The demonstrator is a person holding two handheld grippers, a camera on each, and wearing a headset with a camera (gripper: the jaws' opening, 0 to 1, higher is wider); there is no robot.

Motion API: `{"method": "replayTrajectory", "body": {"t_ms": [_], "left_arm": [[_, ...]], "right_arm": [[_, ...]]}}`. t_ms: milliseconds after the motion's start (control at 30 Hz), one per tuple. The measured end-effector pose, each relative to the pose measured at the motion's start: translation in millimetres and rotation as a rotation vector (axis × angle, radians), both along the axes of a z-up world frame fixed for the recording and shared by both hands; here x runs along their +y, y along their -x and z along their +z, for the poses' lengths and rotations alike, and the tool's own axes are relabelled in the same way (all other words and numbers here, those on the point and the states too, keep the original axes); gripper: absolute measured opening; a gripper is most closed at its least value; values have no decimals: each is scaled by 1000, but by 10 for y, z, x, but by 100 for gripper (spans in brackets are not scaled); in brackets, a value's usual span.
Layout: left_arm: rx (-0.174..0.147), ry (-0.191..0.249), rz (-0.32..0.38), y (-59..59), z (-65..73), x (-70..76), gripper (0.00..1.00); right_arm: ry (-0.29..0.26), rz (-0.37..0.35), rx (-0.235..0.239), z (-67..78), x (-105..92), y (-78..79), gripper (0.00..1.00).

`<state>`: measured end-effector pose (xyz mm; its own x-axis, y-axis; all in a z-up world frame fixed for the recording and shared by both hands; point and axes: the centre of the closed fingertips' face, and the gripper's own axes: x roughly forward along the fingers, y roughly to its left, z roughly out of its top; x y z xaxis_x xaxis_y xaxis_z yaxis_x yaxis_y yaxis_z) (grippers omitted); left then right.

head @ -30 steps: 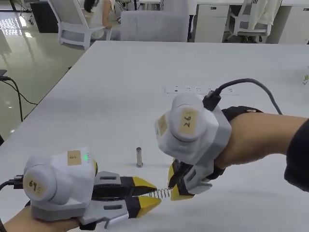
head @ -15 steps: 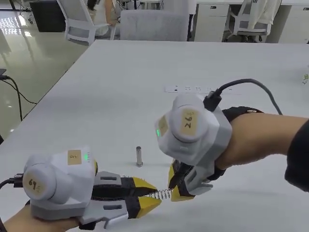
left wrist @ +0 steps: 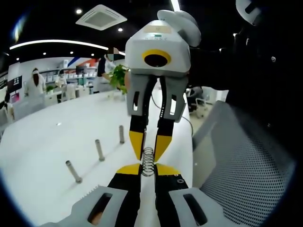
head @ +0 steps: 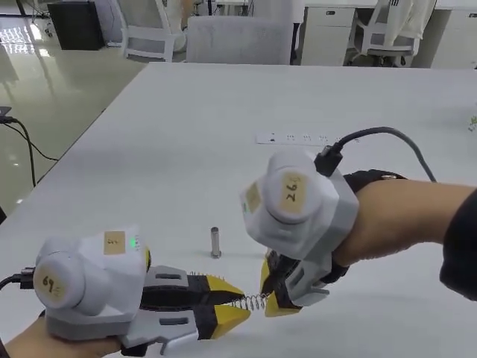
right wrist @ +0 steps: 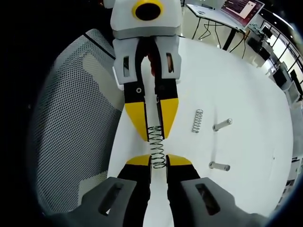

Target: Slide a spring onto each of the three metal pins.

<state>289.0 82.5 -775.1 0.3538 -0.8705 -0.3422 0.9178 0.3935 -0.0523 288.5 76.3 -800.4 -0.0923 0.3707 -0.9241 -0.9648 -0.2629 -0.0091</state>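
Note:
A small metal spring (head: 253,300) hangs level between my two grippers, low over the white table (head: 223,134). My left gripper (head: 237,302) grips its left end and my right gripper (head: 270,298) its right end, both yellow-tipped pairs closed on the coil. In the left gripper view the spring (left wrist: 148,161) runs from my left gripper (left wrist: 147,168) up to the right gripper (left wrist: 148,145). Three upright pins (left wrist: 99,150) stand in a row to the left, all bare. One pin (head: 215,243) stands just behind the grippers. A second spring (right wrist: 197,120) lies loose near two pins (right wrist: 222,125).
A white power strip (head: 291,138) lies mid-table, with the right gripper's cable (head: 380,130) running toward it. Office chairs (head: 238,37) stand at the far edge. A grey mesh chair back (right wrist: 75,118) is close behind the grippers. The table's left edge (head: 82,142) drops to the floor.
The right gripper has sunk slightly toward the table. The spring stays held between both grippers, and the pin has not moved.

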Motion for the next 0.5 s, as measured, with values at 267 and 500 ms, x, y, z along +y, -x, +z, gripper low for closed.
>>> {"method": "replayTrajectory", "body": {"t_ms": [267,500], "left_arm": [[-3,13,-1,5,48,-6,2],[-3,20,1,9,64,-4,2]], "right_arm": [[20,-8,1,-62,-64,-12,10],[9,-11,2,-47,-58,-8,9]]}}
